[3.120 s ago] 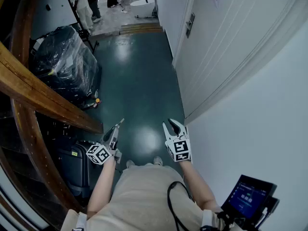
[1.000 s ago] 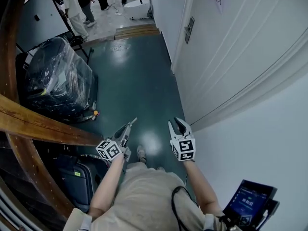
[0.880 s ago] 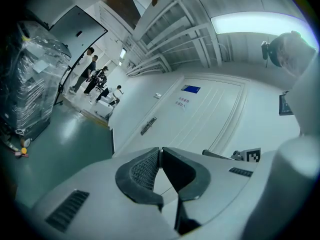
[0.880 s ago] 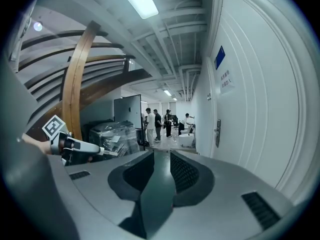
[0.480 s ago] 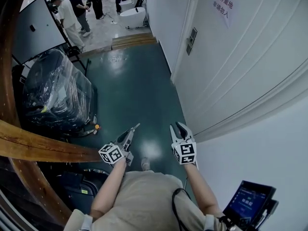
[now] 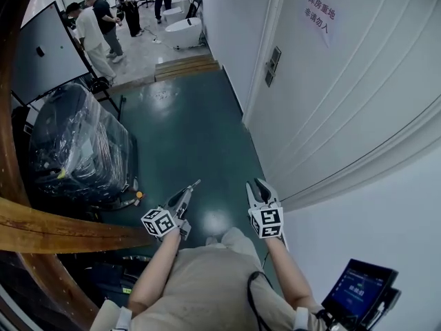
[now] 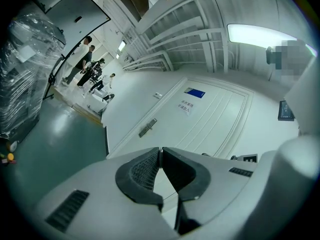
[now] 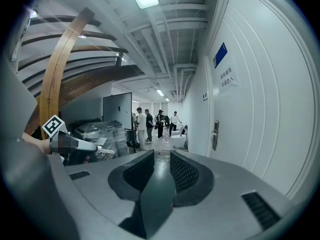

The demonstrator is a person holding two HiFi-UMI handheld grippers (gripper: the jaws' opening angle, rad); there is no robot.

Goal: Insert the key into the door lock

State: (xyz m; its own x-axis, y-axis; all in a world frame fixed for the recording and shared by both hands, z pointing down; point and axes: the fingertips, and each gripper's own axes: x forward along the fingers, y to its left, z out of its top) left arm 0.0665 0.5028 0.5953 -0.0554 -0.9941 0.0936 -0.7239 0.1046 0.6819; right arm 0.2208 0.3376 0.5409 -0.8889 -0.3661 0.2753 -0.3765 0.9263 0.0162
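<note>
Left gripper (image 7: pixel 160 150) is clamped tight, its tips pinching a thin metal key (image 8: pixel 104 149) that pokes out past them over the dark green floor (image 6: pixel 200 136). Right gripper (image 8: pixel 161 156) is held level beside it, jaws a modest gap apart, nothing between them. The grey door lock plate (image 6: pixel 273 66) sits on the white panelled door (image 6: pixel 344 95), well apart from both grippers.

The person is wearing a beige short-sleeved top (image 6: pixel 207 281), and a thin black cable (image 6: pixel 249 298) is looping down its front. The pale grey left claw (image 6: pixel 195 183) and right claw (image 6: pixel 256 187) are showing black ribbed pads (image 8: pixel 186 173), each carrying a white cube with black square markers (image 6: pixel 158 222).
</note>
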